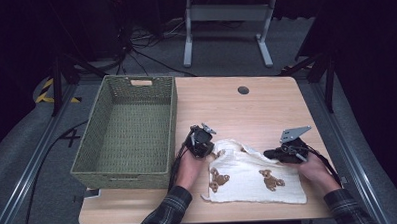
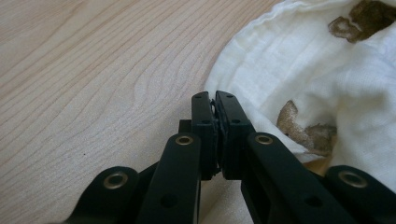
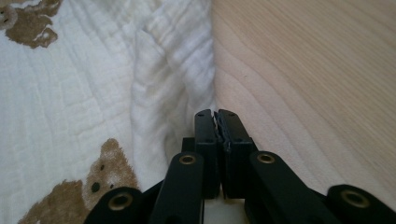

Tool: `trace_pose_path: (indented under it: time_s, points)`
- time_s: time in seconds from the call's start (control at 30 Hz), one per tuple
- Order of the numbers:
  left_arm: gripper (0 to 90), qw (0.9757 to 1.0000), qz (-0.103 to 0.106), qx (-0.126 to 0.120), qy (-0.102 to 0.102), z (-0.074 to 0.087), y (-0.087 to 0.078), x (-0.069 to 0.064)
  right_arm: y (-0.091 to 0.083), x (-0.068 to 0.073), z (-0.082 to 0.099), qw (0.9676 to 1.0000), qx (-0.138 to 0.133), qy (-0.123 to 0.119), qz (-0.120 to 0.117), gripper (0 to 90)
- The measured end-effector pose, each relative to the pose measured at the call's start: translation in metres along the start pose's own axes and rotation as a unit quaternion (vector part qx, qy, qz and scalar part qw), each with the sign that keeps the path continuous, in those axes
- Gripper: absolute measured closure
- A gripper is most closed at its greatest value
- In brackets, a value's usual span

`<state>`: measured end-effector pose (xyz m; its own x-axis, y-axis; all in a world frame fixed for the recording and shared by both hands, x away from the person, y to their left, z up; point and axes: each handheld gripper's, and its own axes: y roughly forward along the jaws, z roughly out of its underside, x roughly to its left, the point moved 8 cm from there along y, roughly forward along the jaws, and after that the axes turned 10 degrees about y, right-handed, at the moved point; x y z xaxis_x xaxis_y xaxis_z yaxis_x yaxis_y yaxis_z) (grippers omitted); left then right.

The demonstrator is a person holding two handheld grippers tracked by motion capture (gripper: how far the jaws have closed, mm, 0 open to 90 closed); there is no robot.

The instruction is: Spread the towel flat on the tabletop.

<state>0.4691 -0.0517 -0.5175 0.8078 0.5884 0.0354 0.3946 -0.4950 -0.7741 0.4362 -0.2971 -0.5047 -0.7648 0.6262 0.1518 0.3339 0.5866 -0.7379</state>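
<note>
A white cloth (image 1: 254, 182) printed with brown bears lies rumpled on the wooden table (image 1: 226, 108), near its front edge. My left gripper (image 1: 212, 152) is at the cloth's far left corner. In the left gripper view its jaws (image 2: 215, 99) are shut, pinching the edge of the cloth (image 2: 303, 70). My right gripper (image 1: 266, 153) is at the cloth's far right part. There too the jaws (image 3: 215, 115) are shut on the hem, and folds of the cloth (image 3: 70, 93) run up to the tips.
A green woven basket (image 1: 123, 173) stands empty on the left half of the table, close beside my left hand. A round cable hole (image 1: 243, 90) sits near the far edge. Bare wood lies beyond the cloth and to its right.
</note>
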Motion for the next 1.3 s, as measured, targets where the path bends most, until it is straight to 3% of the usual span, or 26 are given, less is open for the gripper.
trace_pose_path:
  time_s: [0.23, 0.43, 0.73, 0.8, 1.0, 1.07, 1.3]
  points:
    - [87.4, 0.9999, 0.012, -0.006, -0.011, -0.002, 0.001, 0.0, -0.017, -0.01, -0.008, 0.9993, -0.033, 0.008, 0.017, 88.4]
    - [87.5, 0.9997, 0.014, -0.018, -0.013, -0.015, -0.002, 0.002, -0.03, -0.024, -0.014, 0.9978, -0.056, 0.019, 0.032, 88.1]
    - [87.8, 0.9994, 0.003, -0.029, -0.02, -0.026, -0.002, 0.011, -0.047, -0.049, -0.02, 0.9936, -0.091, 0.047, 0.049, 89.4]
    - [87.8, 0.9995, 0.002, -0.026, -0.019, -0.026, 0.001, 0.011, -0.046, -0.053, -0.02, 0.9933, -0.092, 0.052, 0.047, 89.6]
    - [87.7, 0.9989, -0.009, -0.04, -0.021, -0.037, 0.003, 0.02, -0.043, -0.073, -0.021, 0.9915, -0.09, 0.058, 0.074, 89.6]
    - [87.7, 0.999, -0.012, -0.038, -0.022, -0.039, 0.002, 0.023, -0.044, -0.076, -0.021, 0.9909, -0.093, 0.064, 0.074, 89.6]
    - [87.7, 0.9979, -0.04, -0.049, -0.012, -0.064, 0.004, 0.043, -0.046, -0.104, -0.027, 0.986, -0.11, 0.081, 0.095, 89.7]
